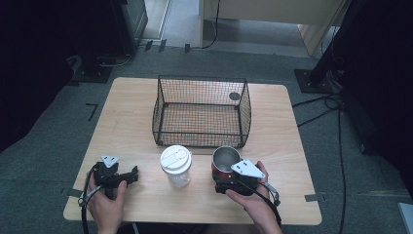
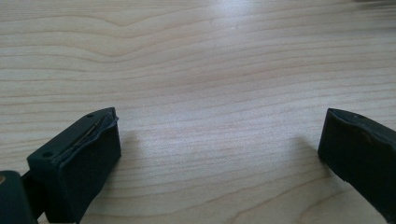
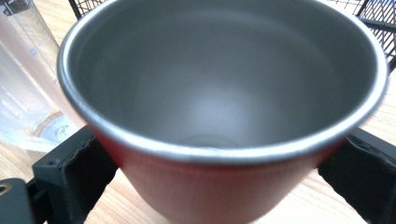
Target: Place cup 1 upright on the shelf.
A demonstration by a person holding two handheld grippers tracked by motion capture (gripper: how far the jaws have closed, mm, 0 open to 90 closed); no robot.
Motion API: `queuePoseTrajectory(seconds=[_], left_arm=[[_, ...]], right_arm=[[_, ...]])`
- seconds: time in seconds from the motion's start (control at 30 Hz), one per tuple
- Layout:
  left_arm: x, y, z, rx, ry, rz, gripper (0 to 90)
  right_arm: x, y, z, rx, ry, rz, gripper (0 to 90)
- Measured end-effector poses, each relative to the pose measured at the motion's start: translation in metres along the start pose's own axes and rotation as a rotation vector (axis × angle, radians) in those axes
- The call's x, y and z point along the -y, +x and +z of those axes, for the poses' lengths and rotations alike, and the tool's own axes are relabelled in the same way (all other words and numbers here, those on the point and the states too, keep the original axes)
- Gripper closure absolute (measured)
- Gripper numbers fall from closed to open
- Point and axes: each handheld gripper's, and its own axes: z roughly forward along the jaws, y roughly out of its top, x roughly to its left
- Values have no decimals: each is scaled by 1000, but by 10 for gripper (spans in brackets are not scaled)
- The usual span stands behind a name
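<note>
A red metal cup [image 1: 225, 158] with a bare steel inside stands near the table's front right. My right gripper [image 1: 224, 174] is shut on its lower wall. In the right gripper view the cup [image 3: 219, 93] sits between the two black jaws of the right gripper [image 3: 222, 156], which press on its red sides. My left gripper [image 1: 132, 174] rests at the front left, held in a hand. In the left gripper view the left gripper [image 2: 219, 126] stands open over bare wood with nothing between its jaws.
A clear plastic tumbler [image 1: 176, 165] with a white lid stands between the two grippers, just left of the cup [image 3: 23, 70]. A black wire basket [image 1: 199, 139] sits empty at the middle of the wooden table [image 1: 272, 122]. Cables lie on the floor at right.
</note>
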Motion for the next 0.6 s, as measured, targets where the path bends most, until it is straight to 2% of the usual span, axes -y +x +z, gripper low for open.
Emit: queuePoseTrajectory(seconds=[0.13,0.33,0.6], left_arm=[[0,0,0,0,0,0,0],[0,0,0,1,0,0,0],[0,0,0,5,0,4,0]], right_arm=[[-1,2,3,-4,-10,1,62],[-2,2,6,-1,-4,21,63],[-3,3,8,9,-12,16,67]])
